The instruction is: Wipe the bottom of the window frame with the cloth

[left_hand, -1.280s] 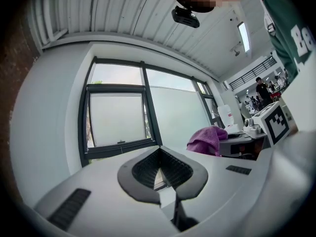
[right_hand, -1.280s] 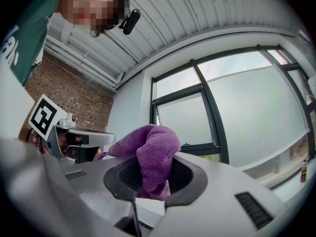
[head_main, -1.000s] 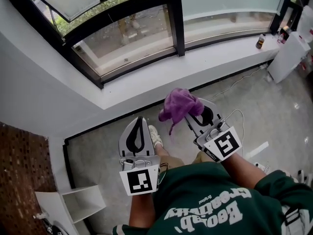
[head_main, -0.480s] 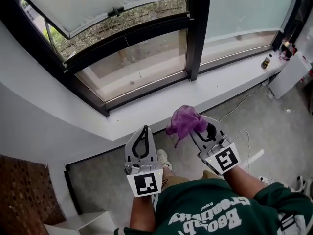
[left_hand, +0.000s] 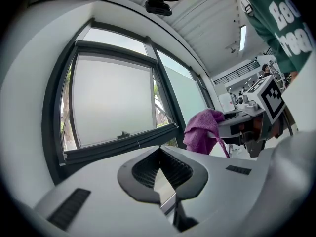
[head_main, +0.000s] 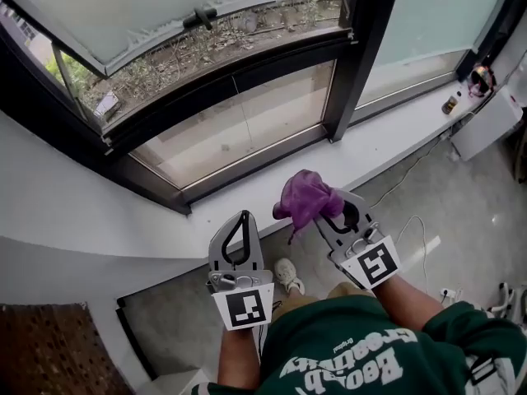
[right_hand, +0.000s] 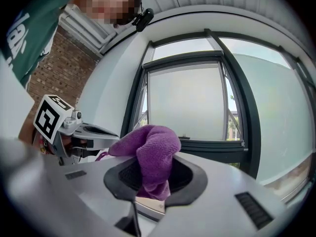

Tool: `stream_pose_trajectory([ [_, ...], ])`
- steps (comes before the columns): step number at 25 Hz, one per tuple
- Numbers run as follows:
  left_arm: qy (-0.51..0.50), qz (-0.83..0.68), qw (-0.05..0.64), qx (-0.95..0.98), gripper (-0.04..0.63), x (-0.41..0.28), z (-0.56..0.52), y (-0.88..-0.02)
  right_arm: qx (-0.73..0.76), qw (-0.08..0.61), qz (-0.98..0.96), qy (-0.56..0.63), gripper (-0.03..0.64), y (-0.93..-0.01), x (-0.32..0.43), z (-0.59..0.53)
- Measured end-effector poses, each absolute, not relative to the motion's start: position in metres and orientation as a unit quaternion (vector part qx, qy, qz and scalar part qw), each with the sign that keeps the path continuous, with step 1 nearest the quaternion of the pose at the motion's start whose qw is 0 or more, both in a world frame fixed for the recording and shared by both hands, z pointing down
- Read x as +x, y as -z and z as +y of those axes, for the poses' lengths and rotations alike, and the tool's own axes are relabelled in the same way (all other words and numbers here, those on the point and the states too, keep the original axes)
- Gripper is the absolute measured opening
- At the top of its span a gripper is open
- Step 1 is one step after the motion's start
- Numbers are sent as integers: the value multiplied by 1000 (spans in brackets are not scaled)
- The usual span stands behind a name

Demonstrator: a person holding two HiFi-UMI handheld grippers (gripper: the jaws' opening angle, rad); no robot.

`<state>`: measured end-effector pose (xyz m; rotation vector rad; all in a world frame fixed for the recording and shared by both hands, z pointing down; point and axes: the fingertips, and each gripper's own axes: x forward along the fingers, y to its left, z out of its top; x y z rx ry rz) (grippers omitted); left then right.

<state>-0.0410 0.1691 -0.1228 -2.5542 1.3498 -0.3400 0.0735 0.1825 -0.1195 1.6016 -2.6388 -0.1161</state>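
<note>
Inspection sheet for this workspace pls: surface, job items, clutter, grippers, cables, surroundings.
Surface: white sill below the glass.
Job's things: purple cloth bunched, held above the sill; window frame bottom rail dark, not touched.
Clutter: small bottle at the sill's far right.
Grippers: left gripper shut, empty; right gripper shut on the purple cloth.
Cables: white cable looped on the floor.
Surroundings: grey floor; brick surface lower left.
</note>
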Motion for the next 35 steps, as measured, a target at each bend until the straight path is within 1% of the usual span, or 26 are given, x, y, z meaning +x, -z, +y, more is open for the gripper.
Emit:
stream_pose_trajectory([
  [6, 110, 451, 109, -879, 6, -63, 111, 123, 534, 33, -844, 29, 95, 120, 55, 127],
  [10, 98, 451, 79, -884, 6, -66, 76, 120, 538, 49, -841, 26, 95, 116, 54, 97],
  [12, 90, 454, 66, -884, 6, -68, 72, 117, 540, 53, -840, 25, 95, 112, 53, 95],
  [24, 94, 450, 40, -887, 6, -68, 74, 95, 549, 58, -834, 23, 95, 105, 58, 91],
  [31, 73, 454, 18, -888, 6, -52, 76, 95, 535, 45, -843, 30, 95, 109, 65, 79],
  [35, 70, 461, 4, -884, 6, -38, 78, 94, 520, 25, -853, 28, 95, 103, 74, 75],
])
